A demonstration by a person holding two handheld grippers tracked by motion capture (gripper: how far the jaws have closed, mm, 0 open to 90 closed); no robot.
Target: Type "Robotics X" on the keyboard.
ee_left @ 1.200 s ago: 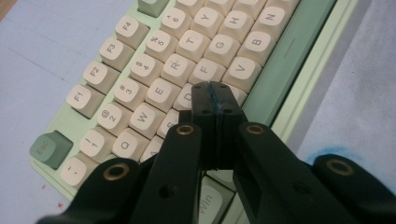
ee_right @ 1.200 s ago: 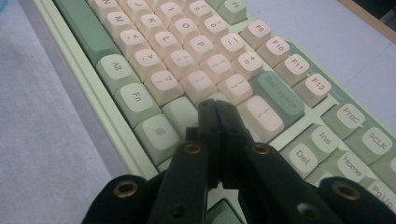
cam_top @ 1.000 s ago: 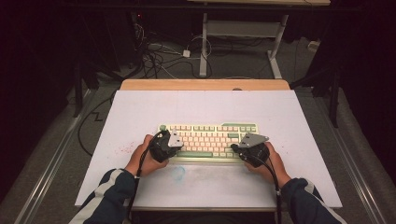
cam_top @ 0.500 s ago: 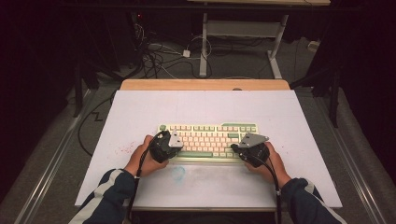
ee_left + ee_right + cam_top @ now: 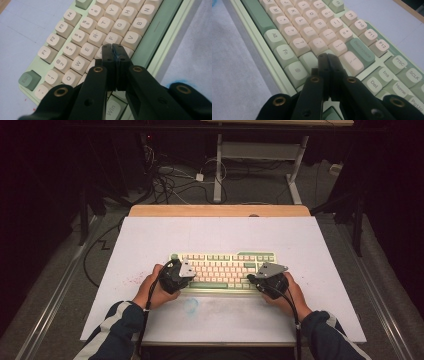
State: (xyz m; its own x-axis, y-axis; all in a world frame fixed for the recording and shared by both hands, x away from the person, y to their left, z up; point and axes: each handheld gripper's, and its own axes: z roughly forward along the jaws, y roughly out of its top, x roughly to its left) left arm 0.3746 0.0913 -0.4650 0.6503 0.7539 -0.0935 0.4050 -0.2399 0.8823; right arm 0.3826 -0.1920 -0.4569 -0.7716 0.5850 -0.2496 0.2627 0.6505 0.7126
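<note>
A pale green keyboard (image 5: 225, 270) with cream and green keys lies on the white table cover, near its middle. My left gripper (image 5: 176, 274) hovers over the keyboard's left end; in the left gripper view its black jaws are pressed together, tips (image 5: 111, 47) over the keys near D and C. My right gripper (image 5: 267, 279) sits over the keyboard's right end, jaws also shut, tips (image 5: 325, 57) above the keys near Enter and right Shift. Neither holds anything. Hands grip both tools from below.
The white cover (image 5: 220, 235) spreads over a wooden table (image 5: 220, 210). A faint blue smudge (image 5: 190, 305) marks the cover in front of the keyboard. Cables (image 5: 170, 175) and a desk frame (image 5: 260, 155) lie on the floor beyond.
</note>
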